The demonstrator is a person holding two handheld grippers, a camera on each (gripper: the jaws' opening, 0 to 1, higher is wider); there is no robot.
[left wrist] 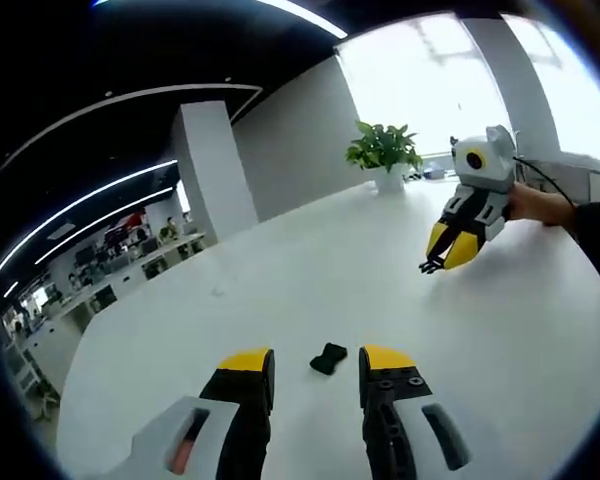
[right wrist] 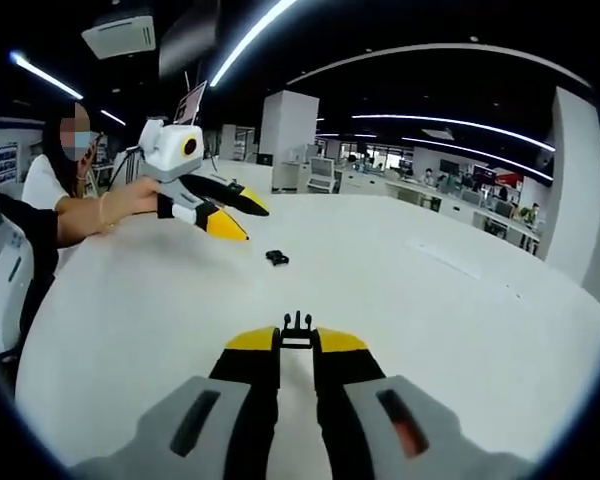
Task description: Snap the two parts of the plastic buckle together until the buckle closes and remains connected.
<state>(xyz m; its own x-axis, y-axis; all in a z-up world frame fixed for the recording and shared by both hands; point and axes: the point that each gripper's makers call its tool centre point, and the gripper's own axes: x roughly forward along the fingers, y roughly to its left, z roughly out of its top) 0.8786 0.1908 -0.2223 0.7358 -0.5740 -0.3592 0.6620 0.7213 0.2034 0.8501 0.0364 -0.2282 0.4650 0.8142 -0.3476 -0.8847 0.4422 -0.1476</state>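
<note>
Right claw grips pronged buckle half (mid-table).

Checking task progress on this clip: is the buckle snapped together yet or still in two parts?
Still apart. One buckle part lies loose on the white table ahead of the open left gripper; the pronged part sits clamped in the right gripper.

I can read no text, label, brand or number anywhere around my jaws or the white table.
</note>
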